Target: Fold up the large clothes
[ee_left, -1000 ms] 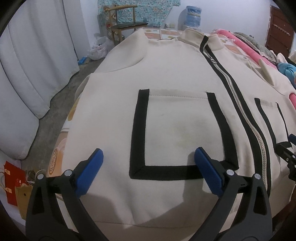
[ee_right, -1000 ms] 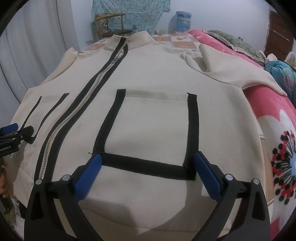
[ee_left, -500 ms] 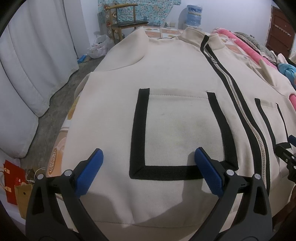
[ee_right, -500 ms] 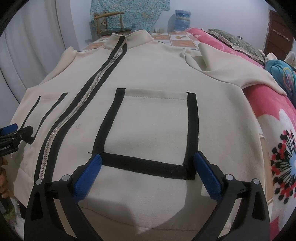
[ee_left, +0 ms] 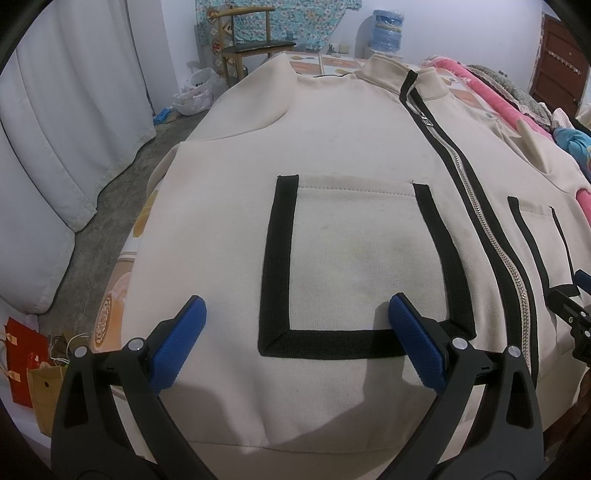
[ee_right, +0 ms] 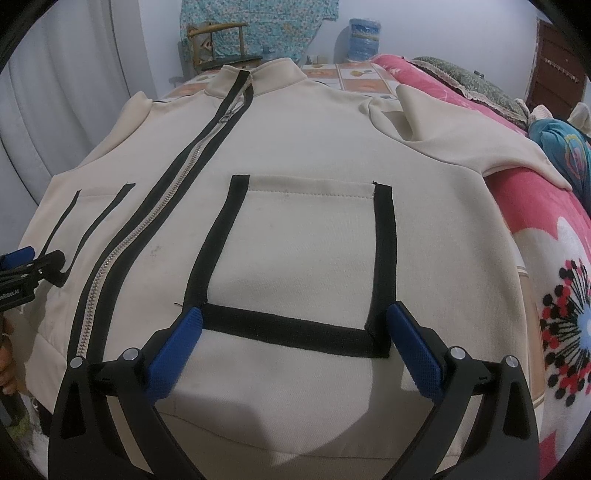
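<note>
A large cream jacket (ee_left: 351,147) with a black-trimmed zip and two black-edged pockets lies flat, front up, on a bed; it also shows in the right wrist view (ee_right: 314,155). My left gripper (ee_left: 297,339) is open and empty, hovering over the lower edge of the left pocket (ee_left: 354,258) near the hem. My right gripper (ee_right: 295,347) is open and empty over the lower edge of the right pocket (ee_right: 306,254). Each gripper's tip shows at the edge of the other's view. One sleeve (ee_right: 461,136) lies out to the right.
A pink floral blanket (ee_right: 546,258) covers the bed to the right of the jacket. White curtains (ee_left: 55,129) and bare floor lie to the left, with paper bags (ee_left: 26,365) below. A wooden chair (ee_left: 243,40) and a water jug (ee_left: 386,29) stand at the far wall.
Both grippers have held almost still over the hem, open throughout. The jacket has not moved.
</note>
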`<state>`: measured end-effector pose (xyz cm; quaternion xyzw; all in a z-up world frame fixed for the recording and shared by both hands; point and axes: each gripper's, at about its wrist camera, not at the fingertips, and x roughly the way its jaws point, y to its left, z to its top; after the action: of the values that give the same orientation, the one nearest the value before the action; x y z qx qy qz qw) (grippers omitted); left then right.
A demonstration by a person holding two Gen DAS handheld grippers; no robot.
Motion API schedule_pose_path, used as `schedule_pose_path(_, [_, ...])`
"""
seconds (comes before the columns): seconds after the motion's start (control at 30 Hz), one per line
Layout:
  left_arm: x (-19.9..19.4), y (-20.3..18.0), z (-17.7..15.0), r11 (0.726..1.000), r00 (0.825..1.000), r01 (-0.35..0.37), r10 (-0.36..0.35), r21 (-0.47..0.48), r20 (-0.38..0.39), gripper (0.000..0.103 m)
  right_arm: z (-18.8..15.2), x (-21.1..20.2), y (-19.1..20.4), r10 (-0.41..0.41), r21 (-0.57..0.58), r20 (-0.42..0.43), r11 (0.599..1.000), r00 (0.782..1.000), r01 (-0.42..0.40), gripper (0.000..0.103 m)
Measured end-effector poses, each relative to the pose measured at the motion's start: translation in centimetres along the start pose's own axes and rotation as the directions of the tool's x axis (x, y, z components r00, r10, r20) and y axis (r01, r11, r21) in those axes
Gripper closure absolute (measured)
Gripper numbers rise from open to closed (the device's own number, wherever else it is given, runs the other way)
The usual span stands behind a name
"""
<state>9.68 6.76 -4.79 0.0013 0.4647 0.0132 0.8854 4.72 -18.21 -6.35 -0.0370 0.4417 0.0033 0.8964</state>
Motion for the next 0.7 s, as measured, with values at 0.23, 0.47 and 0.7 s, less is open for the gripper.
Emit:
schedule_pose_path(0.23, [0.0, 0.0, 0.0, 1.0, 1.0, 0.002, -0.002, 0.001, 0.002, 0.007, 0.0, 0.0, 0.0, 0.001, 0.0, 0.0, 1.0, 1.0, -0.001, 0.007])
schedule_pose_path(0.47, [-0.1, 0.2, 0.6, 1.0, 1.0, 0.01, -0.009, 0.029, -0.026, 0.007, 0.0, 0.0, 0.0, 0.002, -0.002, -0.004, 1.0, 1.0, -0.002, 0.006])
schedule_pose_path(0.7, [-2.8, 4.5, 3.6, 0.999, 0.997, -0.004, 0.007, -0.033, 0.081, 0.007, 0.2, 0.1, -0.1, 0.011, -0.018, -0.015, 1.0, 1.0, -0.012, 0.006])
